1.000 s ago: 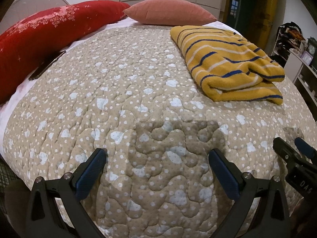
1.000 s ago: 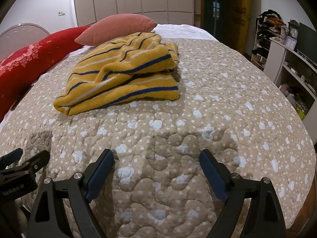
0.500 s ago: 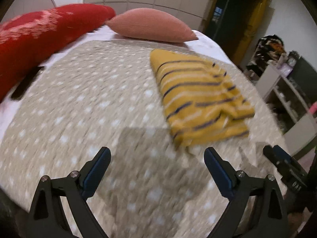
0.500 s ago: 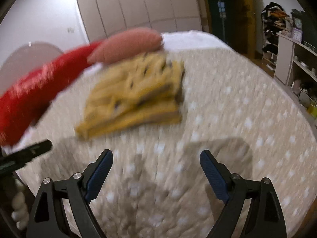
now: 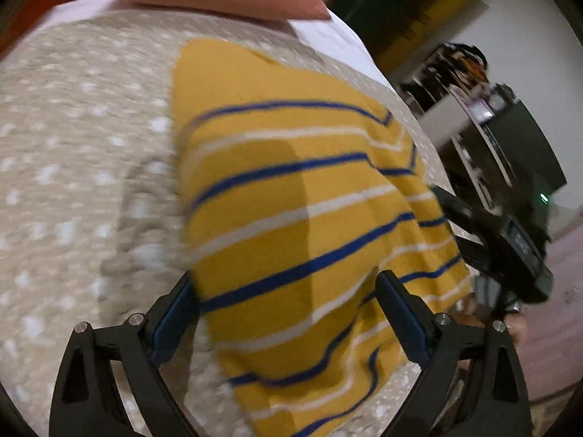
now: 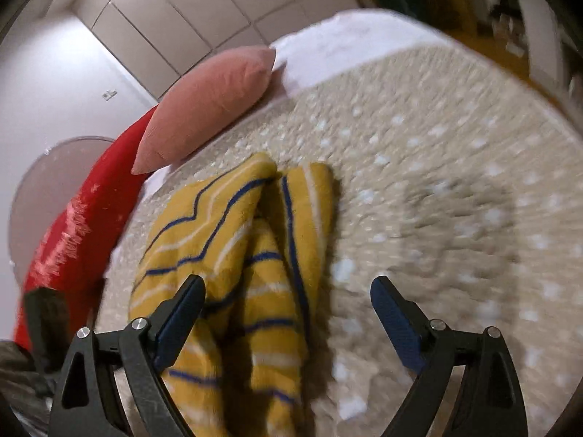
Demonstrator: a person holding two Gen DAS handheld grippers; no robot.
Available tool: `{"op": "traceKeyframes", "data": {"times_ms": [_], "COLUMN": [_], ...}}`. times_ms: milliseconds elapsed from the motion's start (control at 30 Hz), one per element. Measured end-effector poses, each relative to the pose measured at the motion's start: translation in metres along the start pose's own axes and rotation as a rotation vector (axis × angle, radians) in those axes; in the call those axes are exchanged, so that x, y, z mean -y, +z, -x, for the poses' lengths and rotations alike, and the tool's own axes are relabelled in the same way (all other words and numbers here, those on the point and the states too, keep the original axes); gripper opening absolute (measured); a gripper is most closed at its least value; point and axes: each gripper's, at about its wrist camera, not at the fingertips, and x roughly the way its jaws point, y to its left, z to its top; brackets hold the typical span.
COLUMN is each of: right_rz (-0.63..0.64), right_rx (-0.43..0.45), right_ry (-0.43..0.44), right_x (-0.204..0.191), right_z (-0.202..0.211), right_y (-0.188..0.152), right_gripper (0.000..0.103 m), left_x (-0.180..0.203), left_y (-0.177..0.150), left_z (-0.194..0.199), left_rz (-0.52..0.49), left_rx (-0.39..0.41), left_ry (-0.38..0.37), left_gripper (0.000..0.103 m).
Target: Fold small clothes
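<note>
A yellow garment point(image 5: 291, 196) with blue and white stripes lies bunched on the beige dotted quilt point(image 5: 73, 153). My left gripper point(image 5: 288, 313) is open, its jaws spread over the garment's near edge. My right gripper point(image 6: 288, 313) is open above the garment's point(image 6: 233, 240) right side, its left finger over the cloth, its right finger over the quilt point(image 6: 437, 182). The right gripper point(image 5: 503, 240) also shows at the right of the left wrist view. Both views are motion-blurred.
A pink pillow point(image 6: 211, 102) and a red bolster point(image 6: 73, 225) lie at the head of the bed. A white sheet point(image 6: 346, 43) shows beyond the quilt. Shelving and dark furniture point(image 5: 510, 138) stand past the bed's right side.
Both grippers have moved quickly forward across the bed and now hover right at the yellow garment, which fills the near view. Both stay open.
</note>
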Motion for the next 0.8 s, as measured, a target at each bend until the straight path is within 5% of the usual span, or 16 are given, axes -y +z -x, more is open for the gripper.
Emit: {"op": "traceKeyframes", "data": {"times_ms": [67, 100, 200, 300, 433, 567, 800], "right_rz": [-0.029, -0.031, -0.073, -0.100, -0.105, -0.015, 0.175], "right_rx": [-0.048, -0.053, -0.086, -0.067, -0.042, -0.041, 0.116], "right_ry": [0.056, 0.062, 0.153, 0.187, 0.278, 0.054, 0.005], "right_x": [0.001, -0.001, -0.007, -0.013, -0.019, -0.021, -0.061], "right_z": [-0.019, -0.025, -0.034, -0.021, 0.005, 0.006, 0.081], "right_y": [0.001, -0.001, -0.004, -0.004, -0.023, -0.042, -0.063], "right_gripper": [0.096, 0.096, 0.045, 0.033, 0.033, 0.052, 0.062], "left_x": [0.015, 0.023, 0.029, 0.025, 0.013, 0.007, 0.016], "left_y": [-0.001, -0.001, 0.001, 0.002, -0.014, -0.038, -0.081], "left_z": [-0.009, -0.011, 0.003, 0.031, 0.047, 0.049, 0.102], "left_rz": [-0.047, -0.077, -0.090, -0.061, -0.023, -0.017, -0.048], "left_rx": [-0.012, -0.016, -0.014, 0.004, -0.019, -0.022, 0.111], "left_ry": [0.079, 0.129, 0.166, 0.126, 0.131, 0.203, 0.252], "left_gripper": [0.094, 0.080, 0.041, 0.031, 0.036, 0.045, 0.050]}}
